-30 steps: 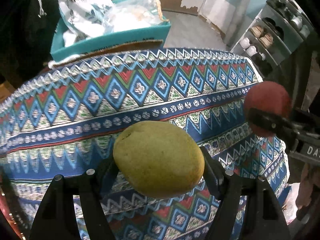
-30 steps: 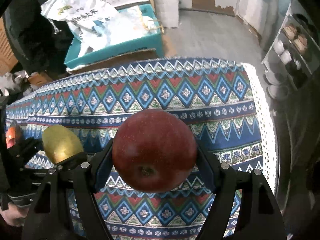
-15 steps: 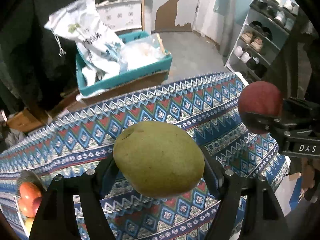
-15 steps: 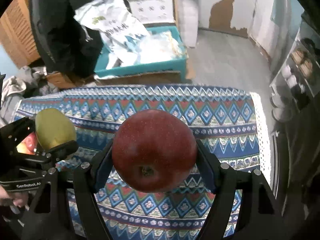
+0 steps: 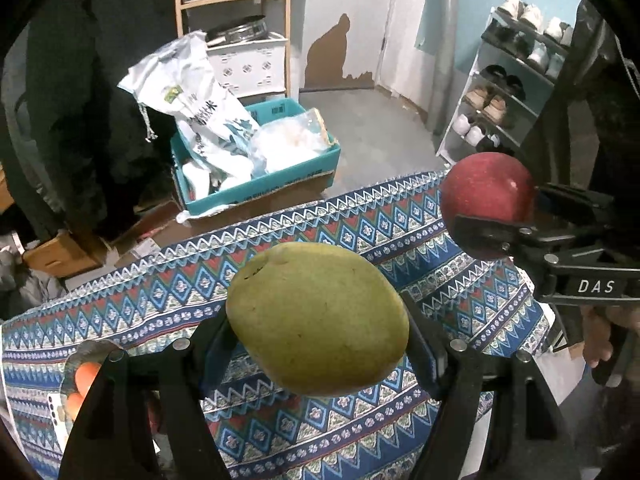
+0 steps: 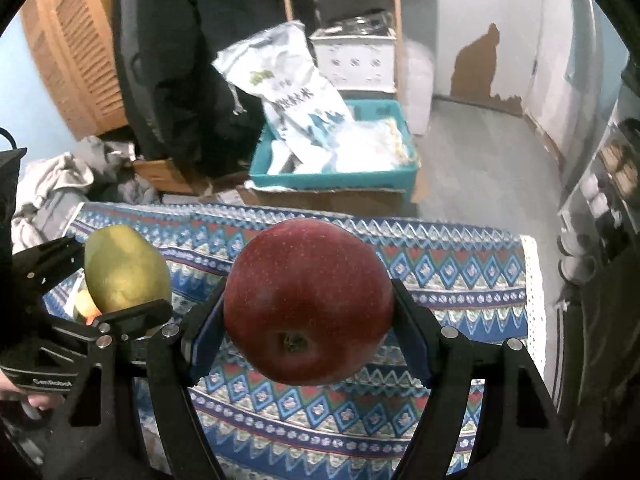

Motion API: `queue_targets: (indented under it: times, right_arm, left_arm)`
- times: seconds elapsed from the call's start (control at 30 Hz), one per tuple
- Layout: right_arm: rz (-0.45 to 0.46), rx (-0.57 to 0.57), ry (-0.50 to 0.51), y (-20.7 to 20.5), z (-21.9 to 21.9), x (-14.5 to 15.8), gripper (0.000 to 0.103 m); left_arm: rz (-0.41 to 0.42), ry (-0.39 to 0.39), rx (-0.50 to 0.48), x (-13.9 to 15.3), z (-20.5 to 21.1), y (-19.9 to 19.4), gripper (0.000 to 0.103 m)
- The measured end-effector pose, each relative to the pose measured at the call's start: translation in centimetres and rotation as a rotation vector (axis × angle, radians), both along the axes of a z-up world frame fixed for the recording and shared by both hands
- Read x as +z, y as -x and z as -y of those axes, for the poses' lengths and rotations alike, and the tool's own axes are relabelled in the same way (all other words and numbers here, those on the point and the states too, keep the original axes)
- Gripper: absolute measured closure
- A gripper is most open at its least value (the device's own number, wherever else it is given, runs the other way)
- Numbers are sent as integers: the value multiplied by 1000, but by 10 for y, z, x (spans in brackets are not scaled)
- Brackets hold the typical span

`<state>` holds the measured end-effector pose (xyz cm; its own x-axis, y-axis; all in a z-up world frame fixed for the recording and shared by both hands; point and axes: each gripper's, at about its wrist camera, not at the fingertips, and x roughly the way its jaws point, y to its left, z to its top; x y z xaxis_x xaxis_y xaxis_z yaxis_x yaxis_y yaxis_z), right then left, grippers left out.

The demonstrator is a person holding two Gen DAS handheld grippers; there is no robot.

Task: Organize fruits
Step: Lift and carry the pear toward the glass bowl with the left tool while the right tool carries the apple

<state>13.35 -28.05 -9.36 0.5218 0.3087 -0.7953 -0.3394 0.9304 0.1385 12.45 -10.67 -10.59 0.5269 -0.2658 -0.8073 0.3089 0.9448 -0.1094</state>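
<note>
My left gripper (image 5: 318,330) is shut on a yellow-green mango (image 5: 318,320) and holds it in the air above the patterned tablecloth (image 5: 280,240). My right gripper (image 6: 308,320) is shut on a dark red apple (image 6: 308,300), also held above the cloth. Each shows in the other's view: the apple (image 5: 488,196) at the right of the left wrist view, the mango (image 6: 124,268) at the left of the right wrist view. A bowl with orange fruits (image 5: 82,380) sits at the table's left end, partly hidden by my left fingers.
Beyond the table's far edge stands a teal crate (image 6: 332,178) with white bags on a cardboard box. A shoe rack (image 5: 516,92) is at the right, a wooden shelf (image 5: 236,24) at the back, dark hanging clothes at the left.
Both grippers have risen and tilted up with their fruits. More of the room and the table's far edge show, and the bowl of fruits came into view at the left.
</note>
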Motion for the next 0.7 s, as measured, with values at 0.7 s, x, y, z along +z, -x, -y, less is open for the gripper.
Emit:
queue_targets:
  times: [0.7]
  right_arm:
    - [40,181,-58,17,-90,29,27]
  left_arm:
    - [64,-20,90,25,-96,49,27]
